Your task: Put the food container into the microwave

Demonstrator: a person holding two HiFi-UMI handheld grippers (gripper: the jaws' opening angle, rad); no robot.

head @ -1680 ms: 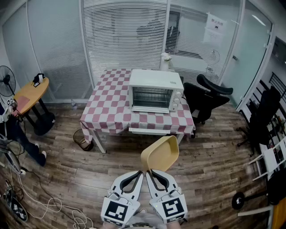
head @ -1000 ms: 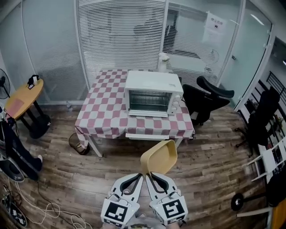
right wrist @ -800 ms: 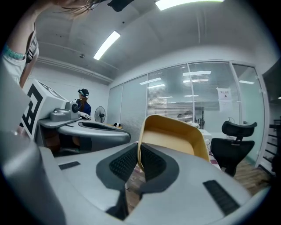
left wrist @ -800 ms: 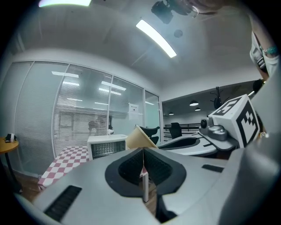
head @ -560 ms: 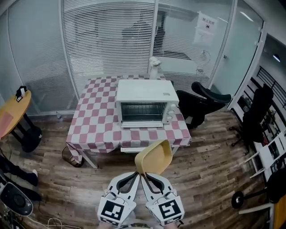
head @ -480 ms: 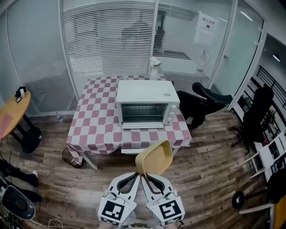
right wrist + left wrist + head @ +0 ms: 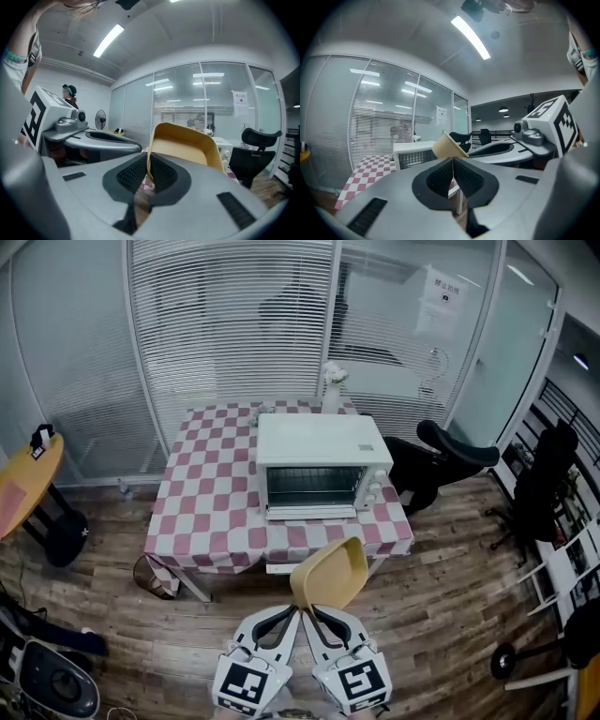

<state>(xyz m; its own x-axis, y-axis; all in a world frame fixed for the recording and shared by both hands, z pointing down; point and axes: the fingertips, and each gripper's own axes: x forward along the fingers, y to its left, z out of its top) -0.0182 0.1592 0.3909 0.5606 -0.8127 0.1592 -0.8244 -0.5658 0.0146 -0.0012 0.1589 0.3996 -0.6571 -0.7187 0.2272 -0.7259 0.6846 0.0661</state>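
Observation:
A white microwave (image 7: 323, 468) with its door closed stands on a red-and-white checkered table (image 7: 202, 512). In front of the table, low in the head view, my right gripper (image 7: 310, 606) is shut on the rim of a yellow food container (image 7: 329, 575), which tilts up toward the microwave. In the right gripper view the container (image 7: 187, 145) rises from the shut jaws of my right gripper (image 7: 149, 171). My left gripper (image 7: 296, 612) lies close beside it. In the left gripper view my left gripper (image 7: 453, 164) has its jaws shut, and the container (image 7: 449, 146) shows just past the tips.
Black office chairs (image 7: 445, 460) stand right of the table, more at the far right (image 7: 548, 486). A round wooden table (image 7: 23, 479) is at the left, a waste basket (image 7: 150, 573) under the checkered table, and a fan (image 7: 52, 688) at bottom left. Glass walls with blinds close the back.
The view has swung and the table and microwave now sit closer and more centred. Both grippers keep the same pose, the container still held in front.

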